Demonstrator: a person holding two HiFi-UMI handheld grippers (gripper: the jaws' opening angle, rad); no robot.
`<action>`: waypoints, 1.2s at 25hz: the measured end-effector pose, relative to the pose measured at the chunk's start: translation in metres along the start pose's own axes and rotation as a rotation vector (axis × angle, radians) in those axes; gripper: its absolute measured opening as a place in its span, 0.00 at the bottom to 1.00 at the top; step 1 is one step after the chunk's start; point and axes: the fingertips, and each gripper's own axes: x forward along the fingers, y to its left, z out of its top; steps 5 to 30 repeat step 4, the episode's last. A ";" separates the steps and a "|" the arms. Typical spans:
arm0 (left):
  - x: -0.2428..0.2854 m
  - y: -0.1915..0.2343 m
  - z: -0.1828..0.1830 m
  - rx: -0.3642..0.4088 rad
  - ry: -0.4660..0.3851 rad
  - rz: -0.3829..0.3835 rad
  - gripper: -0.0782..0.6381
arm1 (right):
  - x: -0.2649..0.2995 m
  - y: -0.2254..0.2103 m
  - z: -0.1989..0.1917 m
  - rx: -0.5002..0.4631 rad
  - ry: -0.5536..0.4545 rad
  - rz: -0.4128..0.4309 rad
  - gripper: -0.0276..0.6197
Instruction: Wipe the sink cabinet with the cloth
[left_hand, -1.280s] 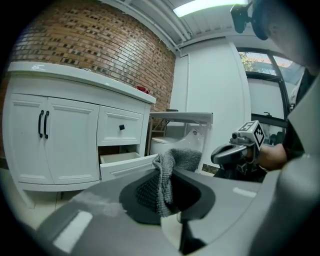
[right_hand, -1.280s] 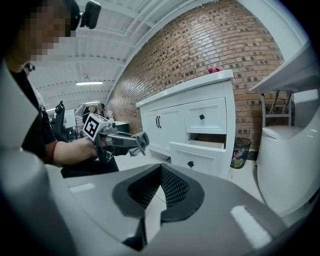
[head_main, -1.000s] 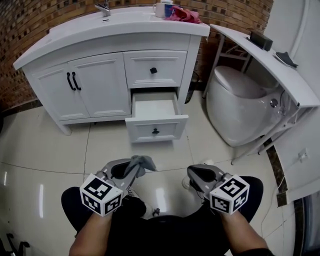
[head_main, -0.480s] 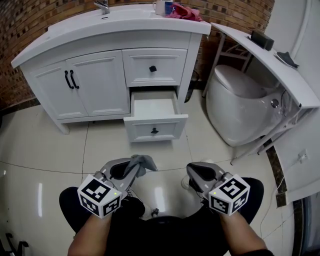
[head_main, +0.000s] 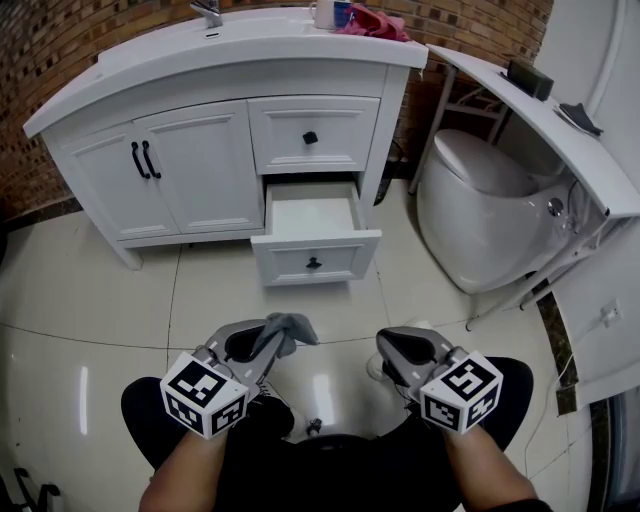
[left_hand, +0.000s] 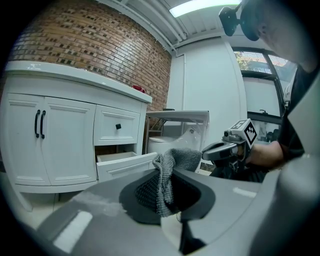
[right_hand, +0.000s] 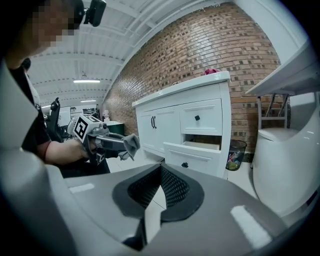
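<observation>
The white sink cabinet (head_main: 200, 170) stands ahead against the brick wall, its lower right drawer (head_main: 315, 258) pulled out. My left gripper (head_main: 268, 344) is shut on a grey cloth (head_main: 288, 328), which bunches up between its jaws (left_hand: 167, 175). It is held low in front of the person, well short of the cabinet (left_hand: 65, 135). My right gripper (head_main: 392, 348) is beside it at the same height, shut with nothing between its jaws (right_hand: 157, 187). The right gripper view also shows the cabinet (right_hand: 185, 125) and the cloth (right_hand: 131, 144) in the left gripper.
A white toilet (head_main: 480, 220) stands right of the cabinet under a slanted white shelf (head_main: 530, 120). A faucet (head_main: 210, 12), a cup and a pink cloth (head_main: 372, 22) sit on the countertop. A small bin (right_hand: 234, 155) stands between cabinet and toilet. Glossy floor tiles (head_main: 90, 300) lie in front.
The view has shifted very slightly. Both grippers stay in the same place, the left one still holding the cloth.
</observation>
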 end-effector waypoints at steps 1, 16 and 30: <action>0.000 0.000 0.001 0.003 0.000 0.001 0.16 | 0.000 0.000 0.000 0.002 -0.001 0.000 0.05; 0.000 -0.001 0.004 0.010 0.002 0.003 0.16 | -0.001 -0.002 0.000 0.008 -0.003 -0.001 0.05; 0.000 -0.001 0.004 0.010 0.002 0.003 0.16 | -0.001 -0.002 0.000 0.008 -0.003 -0.001 0.05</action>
